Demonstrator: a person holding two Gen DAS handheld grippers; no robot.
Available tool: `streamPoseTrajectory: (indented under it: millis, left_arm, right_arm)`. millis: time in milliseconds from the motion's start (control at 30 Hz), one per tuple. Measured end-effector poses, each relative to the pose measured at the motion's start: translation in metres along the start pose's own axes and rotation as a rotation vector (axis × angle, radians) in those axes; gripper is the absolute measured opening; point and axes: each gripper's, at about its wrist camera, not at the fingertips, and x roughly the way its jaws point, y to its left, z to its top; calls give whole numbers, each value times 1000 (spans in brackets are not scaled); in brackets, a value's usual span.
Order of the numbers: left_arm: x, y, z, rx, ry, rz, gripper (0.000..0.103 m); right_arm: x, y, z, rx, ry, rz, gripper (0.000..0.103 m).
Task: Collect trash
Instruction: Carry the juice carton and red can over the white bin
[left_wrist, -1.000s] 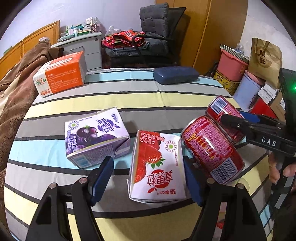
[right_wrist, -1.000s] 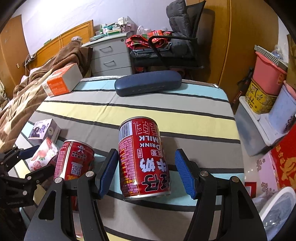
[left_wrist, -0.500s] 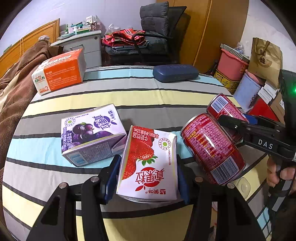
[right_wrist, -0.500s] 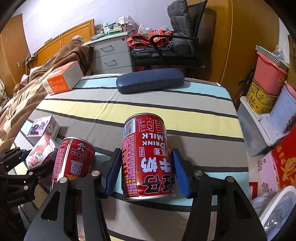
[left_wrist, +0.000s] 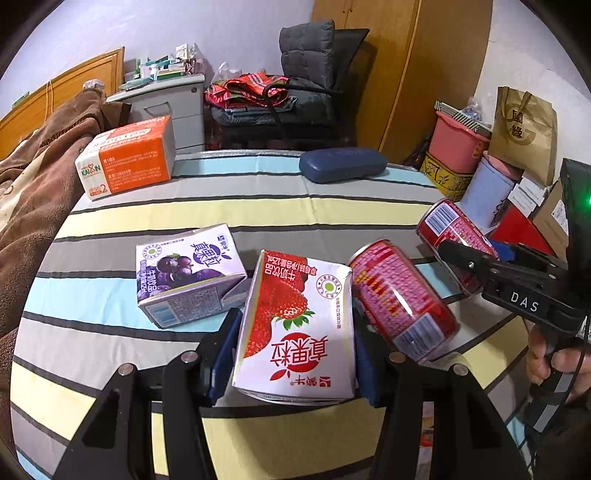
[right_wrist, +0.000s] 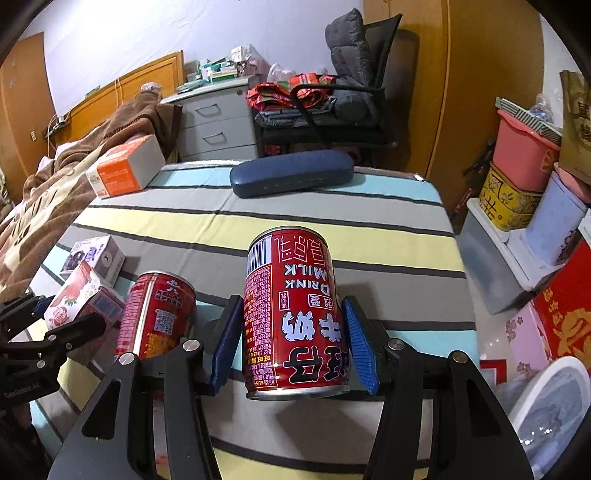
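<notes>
My left gripper (left_wrist: 293, 354) is shut on a strawberry milk carton (left_wrist: 299, 325), tilted up off the striped tablecloth (left_wrist: 258, 206). A purple grape milk carton (left_wrist: 188, 273) lies just left of it. A red can (left_wrist: 402, 302) lies on its side at the right. My right gripper (right_wrist: 293, 347) is shut on a second red milk drink can (right_wrist: 295, 314), held upright; it shows in the left wrist view (left_wrist: 454, 236) too. The other can (right_wrist: 155, 314) and both cartons (right_wrist: 85, 291) sit to its left.
An orange box (left_wrist: 129, 158) and a dark blue glasses case (left_wrist: 341, 168) lie at the table's far side. A chair with clothes (left_wrist: 284, 99) and a drawer unit (left_wrist: 173, 107) stand behind. Bins and boxes (right_wrist: 524, 177) crowd the floor at the right.
Both grippers closed from open onto their objects: the left onto the strawberry carton, the right onto the upright can. The carton is now lifted and tilted.
</notes>
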Motion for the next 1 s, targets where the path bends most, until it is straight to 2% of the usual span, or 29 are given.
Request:
streamPoseTrajectory:
  millis: [467, 1000]
  left_arm:
    - [-50, -46, 1, 60, -99, -72, 57]
    - [-69, -124, -4, 178, -121, -186, 57]
  right_arm:
    - [-54, -13, -14, 50, -109, -57, 55]
    - [-104, -44, -47, 129, -175, -160, 55]
